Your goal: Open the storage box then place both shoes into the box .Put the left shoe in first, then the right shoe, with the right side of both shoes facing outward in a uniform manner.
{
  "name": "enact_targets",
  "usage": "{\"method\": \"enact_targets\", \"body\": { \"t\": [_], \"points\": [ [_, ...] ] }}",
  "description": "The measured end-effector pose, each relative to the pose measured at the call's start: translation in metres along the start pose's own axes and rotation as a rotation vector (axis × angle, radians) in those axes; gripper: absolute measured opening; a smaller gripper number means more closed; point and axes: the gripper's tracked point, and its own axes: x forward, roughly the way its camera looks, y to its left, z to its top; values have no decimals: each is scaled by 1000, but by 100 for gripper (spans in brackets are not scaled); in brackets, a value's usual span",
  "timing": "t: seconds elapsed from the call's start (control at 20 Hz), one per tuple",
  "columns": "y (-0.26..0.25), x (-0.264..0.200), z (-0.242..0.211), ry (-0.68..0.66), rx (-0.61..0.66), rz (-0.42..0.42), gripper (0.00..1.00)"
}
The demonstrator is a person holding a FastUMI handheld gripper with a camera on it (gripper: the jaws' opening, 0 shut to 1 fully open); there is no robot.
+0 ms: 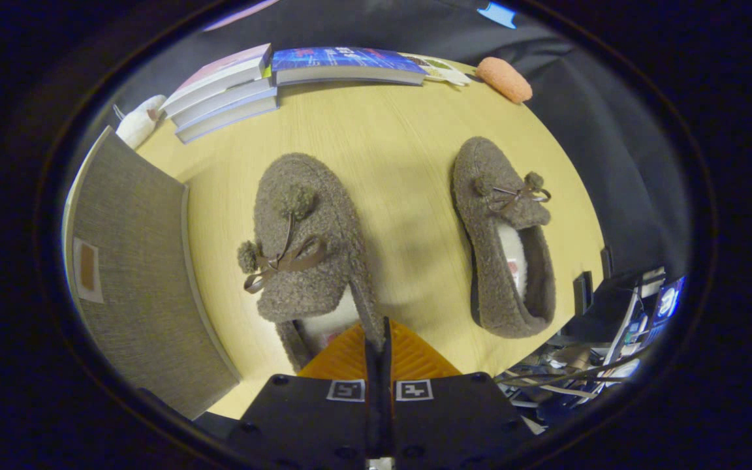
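The storage box (134, 274) sat at the left of the frame, on the wooden table (389, 130). Its grey woven lid was flat on top, so it looked shut, and you could not see inside it. A small label patch was on the lid near the left edge.

Your gripper (379, 336) was at the bottom middle of the frame. Its two fingers were pressed close together, with only a thin dark line between them. They sat right at the side wall of the nearer shoe's heel opening. The wall seemed to be pinched in that thin gap, but you could not be sure of it from here.

That nearer slipper (304, 248) lay in the middle of the frame, a bit to the left. It was fuzzy and brown, with pom-poms and a ribbon bow on top. Its toe pointed up the frame, away from your fingers.

The other slipper (503, 241) lay to the right, well apart from the first one. You could see its pale lining inside.

At the top of the frame, far beyond the fingers, was a stack of books (226, 88) on the left, and one flat book (346, 65) beside it. An orange sponge (505, 79) lay at the top right. A small white thing (140, 121) sat at the upper left, just behind the box. Nothing lay between the nearer shoe and the box.
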Motion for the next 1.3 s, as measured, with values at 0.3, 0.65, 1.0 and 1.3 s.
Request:
{"method": "enact_targets", "body": {
  "t": [0.3,0.65,1.0,1.3],
  "points": [
    [-22,-51,-6,-4,-91,-196,4],
    [-42,-143,8,-46,-95,-348,4],
    [19,-219,26,-127,-36,-255,4],
    [111,-234,26,-170,-80,-109,4]
  ]
}}
